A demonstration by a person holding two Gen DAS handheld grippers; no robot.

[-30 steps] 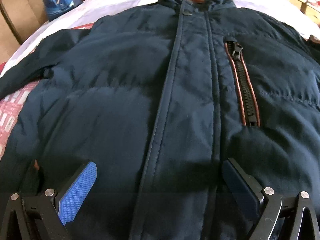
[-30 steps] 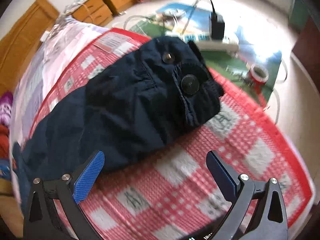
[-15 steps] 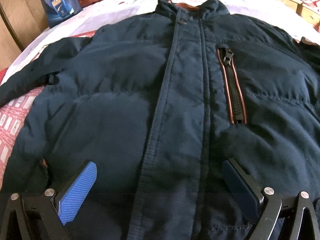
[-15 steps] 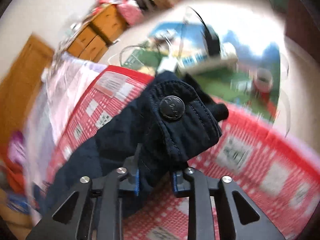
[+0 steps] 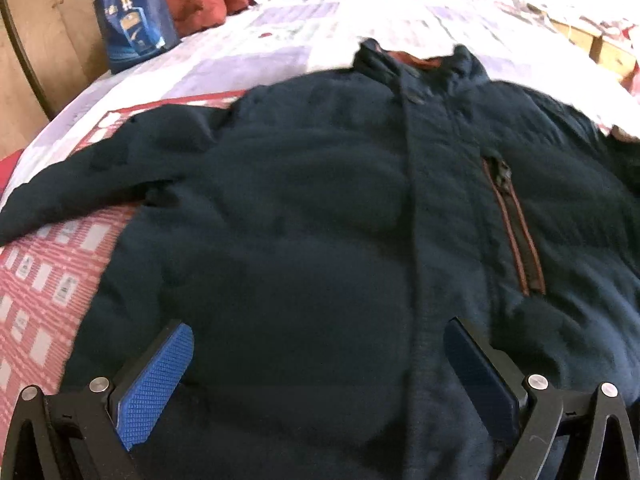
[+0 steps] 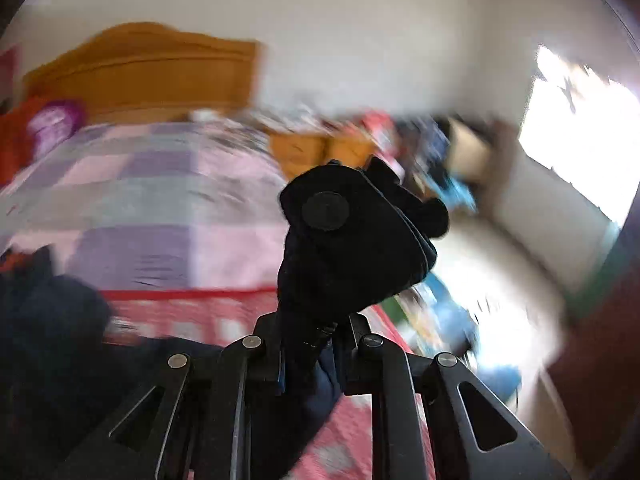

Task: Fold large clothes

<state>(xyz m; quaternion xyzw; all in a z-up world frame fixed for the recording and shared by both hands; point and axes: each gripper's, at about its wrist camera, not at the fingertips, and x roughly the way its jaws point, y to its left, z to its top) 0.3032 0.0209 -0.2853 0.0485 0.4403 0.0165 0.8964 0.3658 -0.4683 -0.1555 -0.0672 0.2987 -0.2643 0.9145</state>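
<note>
The dark navy padded jacket (image 5: 320, 240) lies front-up on the bed (image 5: 360, 12), over the red-and-white checked sheet (image 5: 44, 280), with its collar toward the wooden headboard and one sleeve stretched toward the left edge of the bed. The right gripper (image 6: 310, 364) has its fingers pressed together on the dark buttoned cuff (image 6: 352, 236) of the other sleeve, and the cuff stands up above the bed, clear of the sheet. The left gripper (image 5: 316, 376) hovers above the lower front of the jacket with its fingers spread wide and nothing between them.

The main risk, I think, is the thin pinch on thick padded cloth. The right view is strongly blurred (the hand seems to swing fast), so the cuff could slide out of the pads, and the sleeve would drop in a heap. A second risk: with nothing pressing the body down, the lifted sleeve may drag the whole jacket sideways toward the right edge of the bed and wrinkle the front, so the fold comes out crooked.
</note>
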